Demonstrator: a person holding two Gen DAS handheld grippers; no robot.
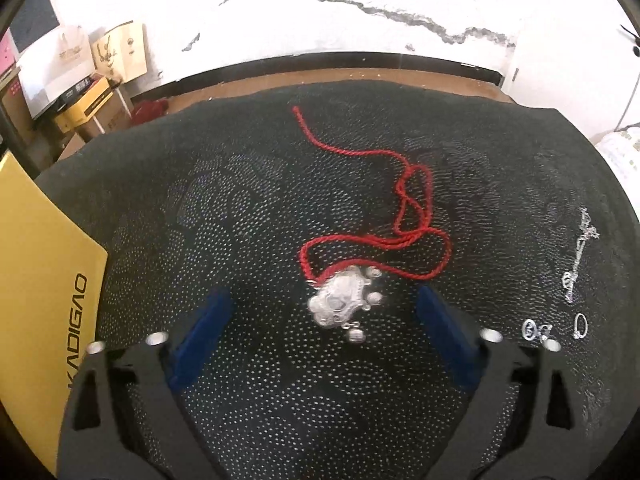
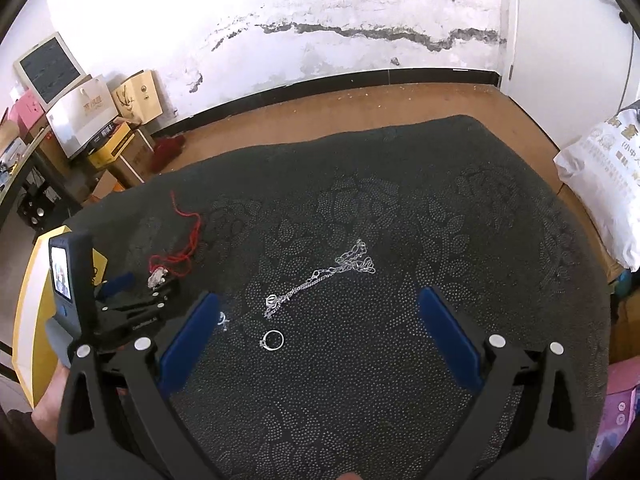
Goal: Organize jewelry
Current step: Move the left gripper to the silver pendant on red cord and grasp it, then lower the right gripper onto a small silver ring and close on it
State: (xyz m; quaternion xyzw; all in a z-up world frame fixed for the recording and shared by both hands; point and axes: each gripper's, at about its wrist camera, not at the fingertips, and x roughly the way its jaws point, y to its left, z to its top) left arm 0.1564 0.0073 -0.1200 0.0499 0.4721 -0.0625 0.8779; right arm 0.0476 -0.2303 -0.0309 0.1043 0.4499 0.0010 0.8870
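A red cord (image 1: 404, 200) with a silver lock-shaped pendant (image 1: 344, 304) lies on the dark dotted cloth (image 1: 180, 200). My left gripper (image 1: 324, 296) is open and low over the cloth. The pendant sits between its blue pads (image 1: 204, 332), and neither pad touches it. To the right lie a thin silver chain (image 1: 580, 252), a ring (image 1: 580, 325) and a small silver piece (image 1: 530, 328). In the right wrist view my right gripper (image 2: 319, 297) is open and holds nothing. The chain (image 2: 332, 272) and the ring (image 2: 273, 339) lie just ahead of it, and the pendant (image 2: 157, 277) is far left.
A yellow box (image 1: 40, 280) lies at the cloth's left edge. Cardboard boxes and bags (image 2: 100, 120) stand on the wooden floor at the back left. A white printed sack (image 2: 608, 184) sits to the right. The cloth's far edge drops to the floor.
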